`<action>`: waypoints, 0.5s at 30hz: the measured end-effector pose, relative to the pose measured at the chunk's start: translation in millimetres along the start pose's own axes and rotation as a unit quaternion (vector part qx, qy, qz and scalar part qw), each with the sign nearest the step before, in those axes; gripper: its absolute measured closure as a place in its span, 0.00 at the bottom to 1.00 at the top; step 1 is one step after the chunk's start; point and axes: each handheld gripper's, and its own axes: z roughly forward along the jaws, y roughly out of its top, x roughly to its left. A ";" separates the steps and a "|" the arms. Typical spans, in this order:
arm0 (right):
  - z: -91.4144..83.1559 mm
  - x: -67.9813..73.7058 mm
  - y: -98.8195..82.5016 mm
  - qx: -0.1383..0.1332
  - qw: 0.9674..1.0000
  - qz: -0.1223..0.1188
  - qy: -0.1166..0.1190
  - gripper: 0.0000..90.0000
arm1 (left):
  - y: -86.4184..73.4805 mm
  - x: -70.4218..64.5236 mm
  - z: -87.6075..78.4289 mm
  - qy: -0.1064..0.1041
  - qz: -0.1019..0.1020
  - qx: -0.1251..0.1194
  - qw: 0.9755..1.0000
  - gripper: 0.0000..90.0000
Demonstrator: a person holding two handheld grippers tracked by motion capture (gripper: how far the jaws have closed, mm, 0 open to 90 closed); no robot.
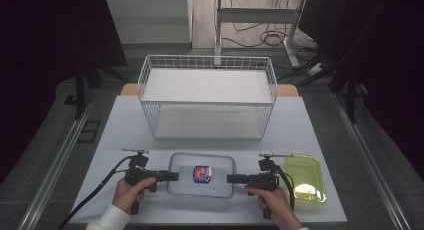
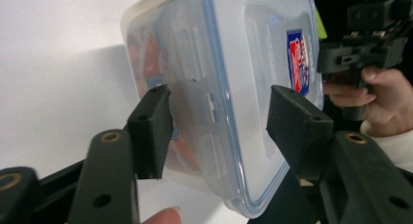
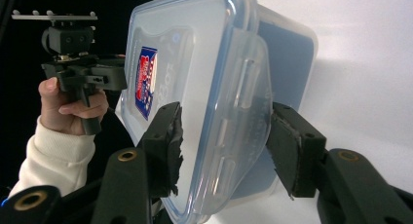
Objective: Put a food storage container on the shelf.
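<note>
From above, the clear rectangular plastic food box with a blue-sealed lid [image 1: 201, 174] sits flat at the near edge of the white table [image 1: 125, 125], squarely between both hands. The left gripper [image 1: 175, 176] points in at its left end, and the right gripper [image 1: 230, 178] points in at its right end. Behind the box stands a white wire basket [image 1: 207, 96], with nothing visible inside but its pale floor. A lime-green plastic tray [image 1: 304, 177] lies just beside the right hand.

Close in, the left gripper view shows what the overhead cannot: orange-red contents behind the box's wall [image 2: 151, 53], too blurred to name. The left gripper [image 2: 219, 121] straddles the lid's end latch flap [image 2: 192, 83]. One pad is at the box's side, the other stands clear of the lid, so it is partly open with no grip yet.

The right gripper view gives the far end, with the red-and-blue label [image 3: 146, 81] on the lid. The right gripper [image 3: 224, 136] brackets that latch flap [image 3: 243, 117], pads close alongside; whether they press, I cannot tell.
</note>
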 end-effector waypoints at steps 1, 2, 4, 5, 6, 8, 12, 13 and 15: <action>0.1 0.2 -0.1 -0.001 1.000 0.000 0.001 0.56 | -0.4 0.2 -1.6 0.000 -0.001 -0.001 1.000 0.51; 0.6 0.7 -0.2 -0.003 1.000 -0.003 0.003 0.57 | -0.9 0.1 -2.2 0.001 0.000 -0.003 1.000 0.52; 1.2 1.5 -0.1 -0.005 1.000 -0.005 0.004 0.57 | -2.0 0.3 -4.1 -0.002 -0.003 -0.007 1.000 0.53; 1.2 1.5 -0.1 -0.005 1.000 -0.005 0.005 0.57 | -2.2 -0.3 -4.8 -0.002 -0.003 -0.009 1.000 0.53; 0.9 1.5 -0.1 -0.004 1.000 -0.005 0.005 0.57 | -2.1 -1.7 -5.3 -0.001 -0.001 -0.010 1.000 0.54; 0.6 1.8 -0.3 -0.005 1.000 -0.006 0.006 0.57 | -2.4 -4.3 -7.1 0.001 0.002 -0.013 1.000 0.54; -0.4 2.6 -1.0 -0.007 1.000 -0.005 0.008 0.57 | -3.4 -6.8 -11.3 -0.004 0.007 -0.024 1.000 0.58; 0.0 2.9 -1.3 -0.010 1.000 -0.004 0.008 0.57 | -3.4 -7.2 -11.5 -0.002 0.007 -0.024 1.000 0.58; 0.3 3.7 -1.6 -0.011 1.000 -0.006 0.006 0.57 | -3.8 -8.0 -11.8 0.000 0.008 -0.025 1.000 0.58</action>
